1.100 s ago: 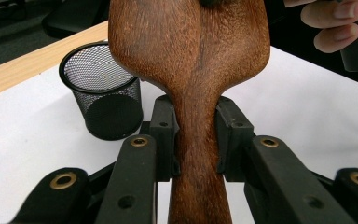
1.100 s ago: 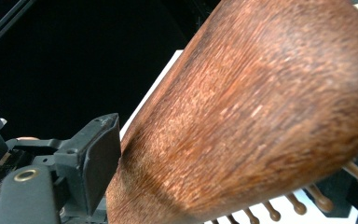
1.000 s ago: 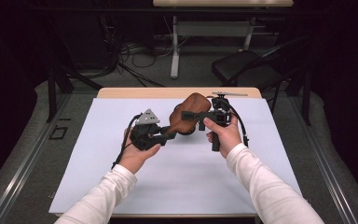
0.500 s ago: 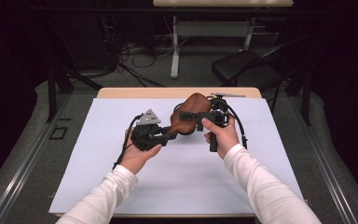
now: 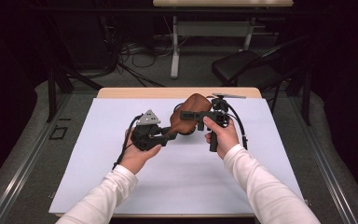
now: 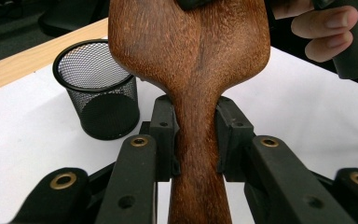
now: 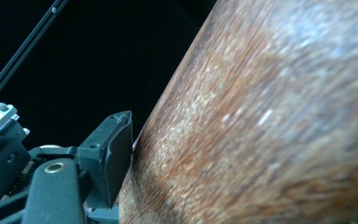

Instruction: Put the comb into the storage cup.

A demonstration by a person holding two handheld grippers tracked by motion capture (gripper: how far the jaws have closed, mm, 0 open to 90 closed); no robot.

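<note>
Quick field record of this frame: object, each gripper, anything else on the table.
object: brown wooden paddle, held above the table
left gripper: shut on the paddle's narrow handle
right gripper: at the paddle's wide end, jaws have just been closing, one pad touching the wood
other item: black mesh cup, upright
surface: white table sheet

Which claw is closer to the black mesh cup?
Left. The left claw, shut on the wooden paddle's neck, has the black mesh cup just beyond its jaws. The right claw, closing on the paddle's wide end, is farther off.
</note>
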